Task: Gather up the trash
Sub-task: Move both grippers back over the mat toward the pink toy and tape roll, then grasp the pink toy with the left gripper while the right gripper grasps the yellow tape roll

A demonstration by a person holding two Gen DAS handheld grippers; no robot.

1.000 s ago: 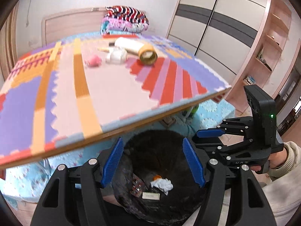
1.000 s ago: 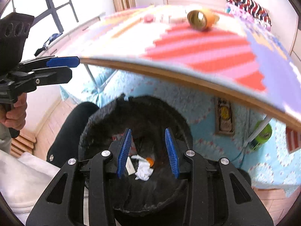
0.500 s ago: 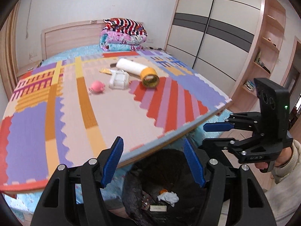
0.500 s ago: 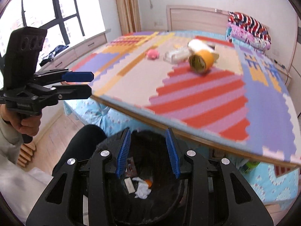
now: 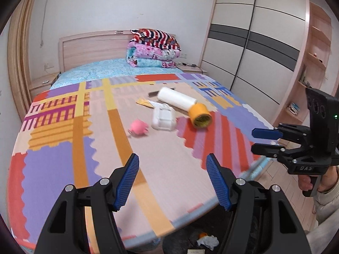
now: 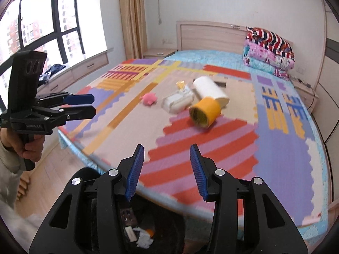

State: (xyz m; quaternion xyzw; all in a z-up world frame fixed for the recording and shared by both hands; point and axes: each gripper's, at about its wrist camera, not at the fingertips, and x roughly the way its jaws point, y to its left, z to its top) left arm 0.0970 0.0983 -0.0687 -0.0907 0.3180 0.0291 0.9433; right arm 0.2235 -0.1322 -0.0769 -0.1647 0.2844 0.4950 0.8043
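- Both grippers now hang above the near edge of the foam mat [image 5: 169,165] on the bed, where a second ago they looked down into the black trash bin [image 6: 169,228].
- The left gripper [image 5: 172,182] is spread wide with nothing between its blue pads, unchanged from before.
- The right gripper [image 6: 167,171] has just been opening; its fingers are released and grasp nothing.
- The bin, earlier filling both views, shows only at the bottom edge, with crumpled paper [image 6: 144,240] inside.
- Toward the mat's far edge lie a yellow tape roll [image 5: 200,116], a white roll [image 5: 177,98], a white container [image 5: 164,117] and a pink toy [image 5: 138,127].
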